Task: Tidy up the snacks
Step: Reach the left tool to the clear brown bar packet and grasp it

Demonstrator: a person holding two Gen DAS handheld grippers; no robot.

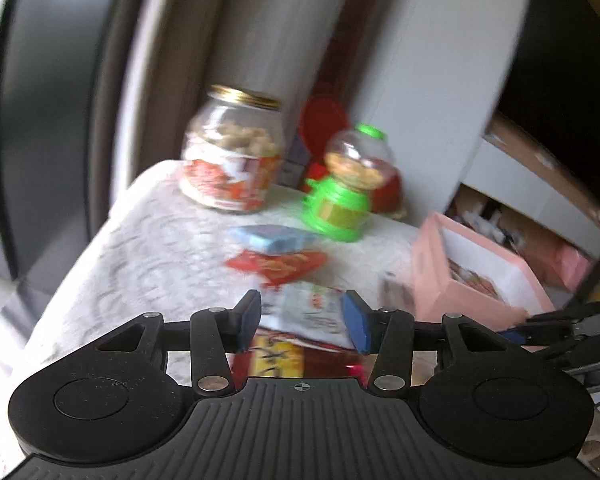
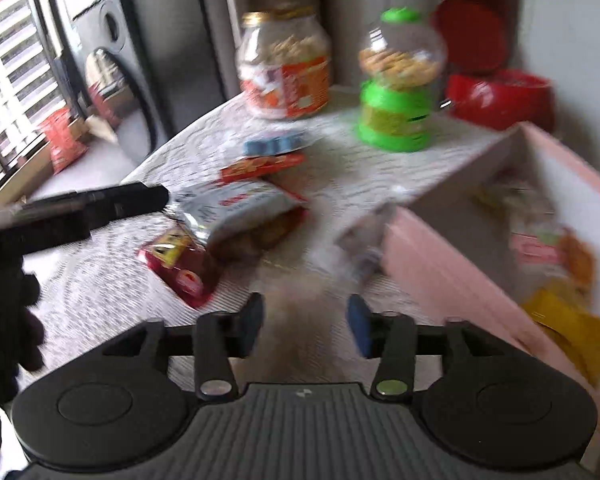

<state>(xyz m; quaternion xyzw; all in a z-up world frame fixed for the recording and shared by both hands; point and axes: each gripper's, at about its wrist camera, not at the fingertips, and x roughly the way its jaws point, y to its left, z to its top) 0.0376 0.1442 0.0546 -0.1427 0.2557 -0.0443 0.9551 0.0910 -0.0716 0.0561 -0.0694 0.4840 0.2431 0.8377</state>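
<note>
Your left gripper (image 1: pixel 302 322) frames, jaws apart, the silver-white snack packet (image 1: pixel 314 314) at lower centre on the desk (image 1: pixel 140 248), while your right gripper (image 2: pixel 306 324) hangs open and empty; the packet looks light, crinkly and slippery, so pinch its sealed edge.

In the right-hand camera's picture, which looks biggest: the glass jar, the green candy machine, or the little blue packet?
Largest to smallest as they appear:
1. Glass jar
2. Green candy machine, nearly the same, so unsure
3. Blue packet, clearly smallest
</note>
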